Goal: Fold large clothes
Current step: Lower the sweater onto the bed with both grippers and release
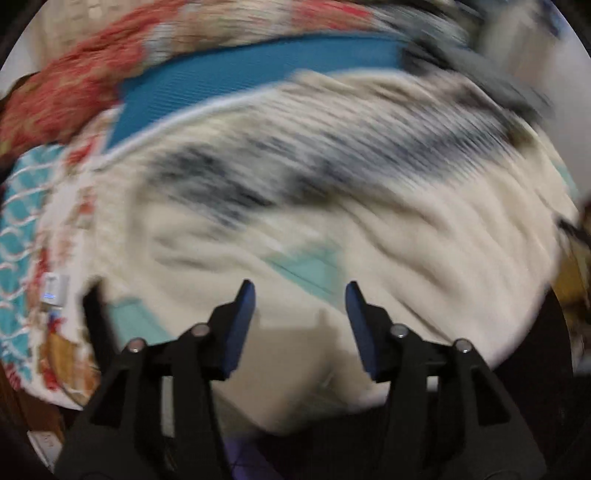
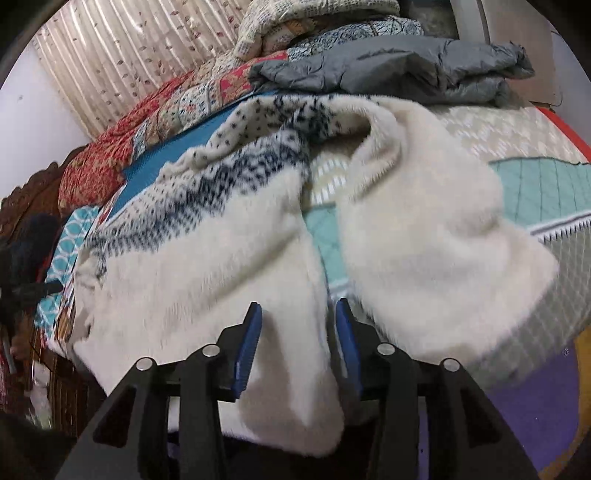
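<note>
A home bedroom was shown: a bed [image 2: 524, 122] covered by patterned quilts [image 2: 110, 162], folded bedding [image 2: 317, 33] stacked behind, and a pleated curtain [image 2: 122, 62] hung beyond.

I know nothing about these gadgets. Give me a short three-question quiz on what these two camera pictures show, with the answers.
1. True or false: the right gripper has a strip of the white fleece garment between its fingers.
2. Which folded item lies at the far end of the bed, behind the fleece: A) grey puffer jacket, B) yellow towel, C) black jeans?
3. Fill in: the left gripper has its jaws ____, with nothing between them.

Key: 1 true, though whether the fingers pinch it cannot be told. 2 A. 3 open.
</note>
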The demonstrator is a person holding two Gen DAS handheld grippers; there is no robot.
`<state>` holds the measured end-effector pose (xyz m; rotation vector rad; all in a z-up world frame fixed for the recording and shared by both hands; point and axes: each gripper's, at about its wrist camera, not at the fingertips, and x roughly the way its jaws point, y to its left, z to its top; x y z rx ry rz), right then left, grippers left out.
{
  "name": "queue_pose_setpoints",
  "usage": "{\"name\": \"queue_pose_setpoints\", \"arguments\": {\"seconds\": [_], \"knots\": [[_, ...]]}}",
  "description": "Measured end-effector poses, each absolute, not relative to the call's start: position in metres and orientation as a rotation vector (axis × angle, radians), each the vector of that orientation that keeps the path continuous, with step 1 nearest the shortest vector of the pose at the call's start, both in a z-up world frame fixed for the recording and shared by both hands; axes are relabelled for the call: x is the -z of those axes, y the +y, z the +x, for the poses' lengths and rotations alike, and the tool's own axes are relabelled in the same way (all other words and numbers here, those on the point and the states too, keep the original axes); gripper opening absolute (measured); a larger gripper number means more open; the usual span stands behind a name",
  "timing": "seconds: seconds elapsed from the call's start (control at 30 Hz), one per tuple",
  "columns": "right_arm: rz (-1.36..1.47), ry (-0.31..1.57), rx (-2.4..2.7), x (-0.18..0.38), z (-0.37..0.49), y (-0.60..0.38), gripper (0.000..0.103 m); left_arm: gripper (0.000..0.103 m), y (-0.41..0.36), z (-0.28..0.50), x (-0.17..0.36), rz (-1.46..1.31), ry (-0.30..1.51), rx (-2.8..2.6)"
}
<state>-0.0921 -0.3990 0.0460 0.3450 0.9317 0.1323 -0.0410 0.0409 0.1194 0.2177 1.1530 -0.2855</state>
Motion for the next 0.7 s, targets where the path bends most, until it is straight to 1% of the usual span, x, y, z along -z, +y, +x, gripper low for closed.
{"name": "queue_pose_setpoints", "arguments": {"seconds": [0.13,0.23,0.27,0.3,0.33,0.47,0.53,0.6,0.67,0.7], "knots": [[0.362,0.968,-0.151,-0.031,-0.098,-0.401,0.073,0.050,0.011,-0.073,-0.073,0.252,1.263,0.365],[0.401,1.008,-0.179,-0.022,-0.101,-0.400,0.072,0.050,0.007,-0.083,-0.042,0.289,1.332,0.312],[0.406,1.020,-0.202,-0.022,-0.101,-0.399,0.072,0.042,0.009,-0.086,-0.040,0.277,1.330,0.312],[0.405,1.018,-0.235,-0.027,-0.103,-0.398,0.084,0.014,0.010,-0.088,-0.042,0.264,1.331,0.315],[0.403,0.994,-0.255,-0.037,-0.106,-0.398,0.103,0.008,0.015,-0.091,-0.049,0.229,1.338,0.325],[0.353,0.922,-0.250,-0.077,-0.125,-0.405,0.103,0.006,0.050,-0.123,-0.108,0.057,1.260,0.393],[0.342,0.937,-0.222,-0.082,-0.132,-0.411,0.103,0.006,0.063,-0.140,-0.121,-0.004,1.268,0.410],[0.363,0.980,-0.209,-0.071,-0.133,-0.415,0.103,0.006,0.071,-0.159,-0.113,-0.097,1.330,0.439],[0.395,1.052,-0.169,-0.046,-0.129,-0.417,0.103,0.007,0.073,-0.171,-0.089,-0.113,1.402,0.442],[0.419,1.087,-0.160,-0.032,-0.126,-0.417,0.103,0.009,0.073,-0.175,-0.068,-0.113,1.455,0.412]]}}
